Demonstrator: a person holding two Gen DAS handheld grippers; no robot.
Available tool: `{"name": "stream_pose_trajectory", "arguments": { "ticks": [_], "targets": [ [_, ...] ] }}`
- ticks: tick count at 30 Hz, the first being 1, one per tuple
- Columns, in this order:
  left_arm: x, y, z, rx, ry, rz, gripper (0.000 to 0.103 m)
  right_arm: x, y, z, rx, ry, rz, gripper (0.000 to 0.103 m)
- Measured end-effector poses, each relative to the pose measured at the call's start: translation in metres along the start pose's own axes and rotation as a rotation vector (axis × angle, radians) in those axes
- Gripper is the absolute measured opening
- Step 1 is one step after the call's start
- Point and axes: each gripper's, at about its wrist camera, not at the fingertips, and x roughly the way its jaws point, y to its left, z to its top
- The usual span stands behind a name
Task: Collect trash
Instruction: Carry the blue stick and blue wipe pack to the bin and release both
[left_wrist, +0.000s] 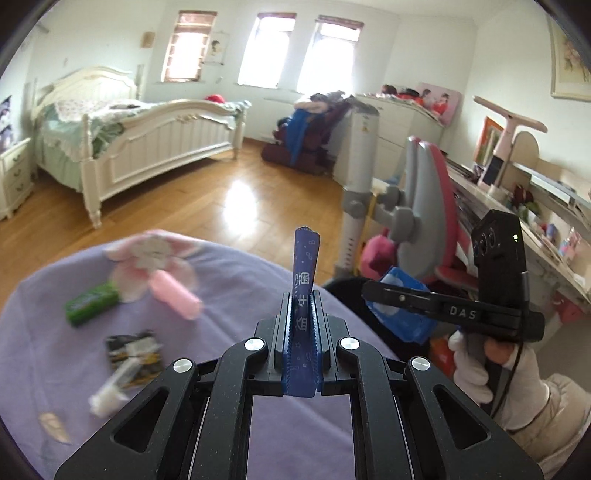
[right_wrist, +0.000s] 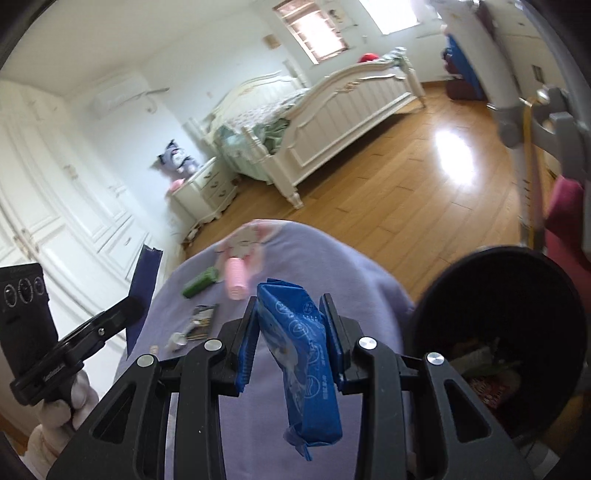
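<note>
Blue wrapper (right_wrist: 303, 354) — hanging lengthwise, right tongs (right_wrist: 291, 332) clenching it | black bin (right_wrist: 498, 332) lying just to its right — nearer this hand | left tongs (left_wrist: 301, 325) gripping purple sachet (left_wrist: 304, 266)

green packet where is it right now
The green packet lies on the purple cloth, at left in the left wrist view, just beside the pink roller and beyond the black wrapper.

purple sachet (left_wrist: 306, 280), blue packet (right_wrist: 303, 365), lilac cloth (left_wrist: 229, 295).
</note>
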Motion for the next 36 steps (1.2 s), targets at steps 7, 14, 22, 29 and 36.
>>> {"name": "stream_pose_trajectory", "arguments": {
  "ticks": [7, 14, 22, 29, 36],
  "targets": [
    [0.078, -0.072, -0.009, 0.040, 0.083, -0.095, 0.010, -0.026, -0.080, -0.020, 0.196, -0.019, -0.059, 0.032],
    [0.132, -0.117, -0.016, 0.056, 0.135, -0.152, 0.010, -0.041, -0.126, -0.029, 0.290, -0.044, -0.109, 0.032],
    [0.170, -0.142, -0.019, 0.088, 0.187, -0.165, 0.010, -0.054, -0.158, -0.034, 0.353, -0.075, -0.105, 0.032],
    [0.184, -0.146, -0.019, 0.090, 0.205, -0.164, 0.010, -0.053, -0.169, -0.031, 0.371, -0.074, -0.102, 0.034],
    [0.178, -0.155, -0.006, 0.126, 0.156, -0.115, 0.065, -0.066, -0.181, -0.034, 0.438, -0.115, -0.130, 0.073]
  ]
}}
